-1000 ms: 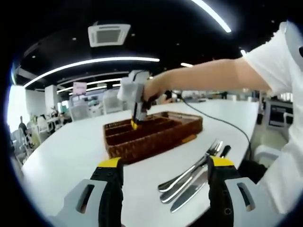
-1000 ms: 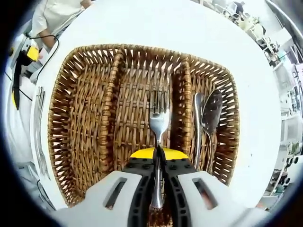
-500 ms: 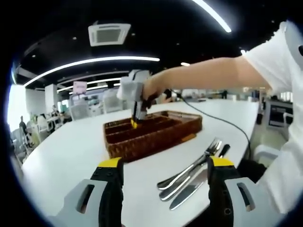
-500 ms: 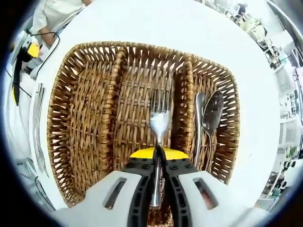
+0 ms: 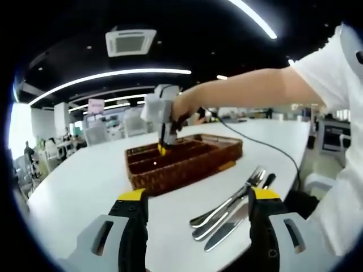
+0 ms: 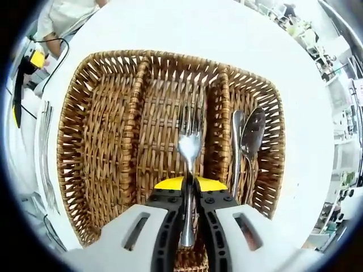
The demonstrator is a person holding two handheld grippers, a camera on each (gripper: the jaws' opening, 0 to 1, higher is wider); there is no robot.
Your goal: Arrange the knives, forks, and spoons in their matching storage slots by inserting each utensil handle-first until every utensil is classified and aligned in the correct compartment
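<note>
Barely shifted, right tongs grip fork, tines pointing away along wicker tray's middle slot.

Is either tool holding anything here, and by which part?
The right tool grips a fork by its handle, over the basket's middle slot. The left tool holds nothing.
</note>
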